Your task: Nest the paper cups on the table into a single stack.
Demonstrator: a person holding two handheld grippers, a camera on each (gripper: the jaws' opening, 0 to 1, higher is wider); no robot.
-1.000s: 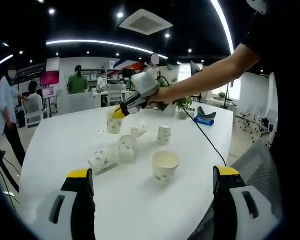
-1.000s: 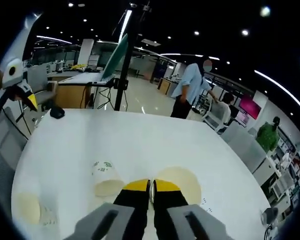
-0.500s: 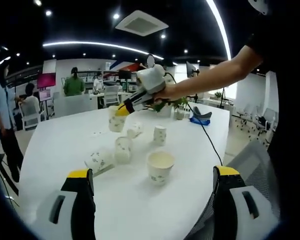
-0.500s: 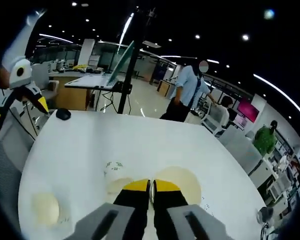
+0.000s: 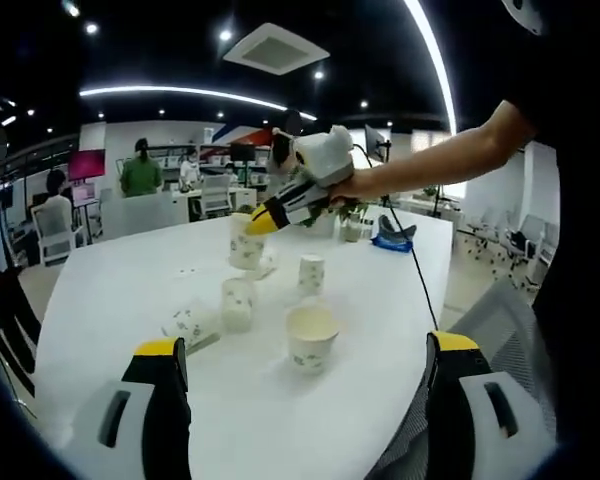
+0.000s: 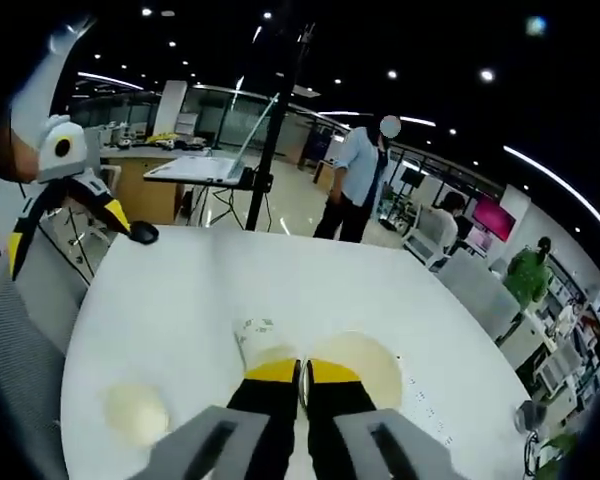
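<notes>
R claw (image 5: pixel 263 221) pinches cup (image 5: pixel 246 243) by rim, lifted off tabletop (image 5: pixel 110 290). L claw (image 5: pixel 305 390) open. Paper: light, crushable; grip rim gently.

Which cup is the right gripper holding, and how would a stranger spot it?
Start at the white table and find the cluster of paper cups. The held cup hangs above them, pinched at its rim by the yellow-tipped right gripper. It alone is lifted off the table; the others stand or lie on it.
</notes>
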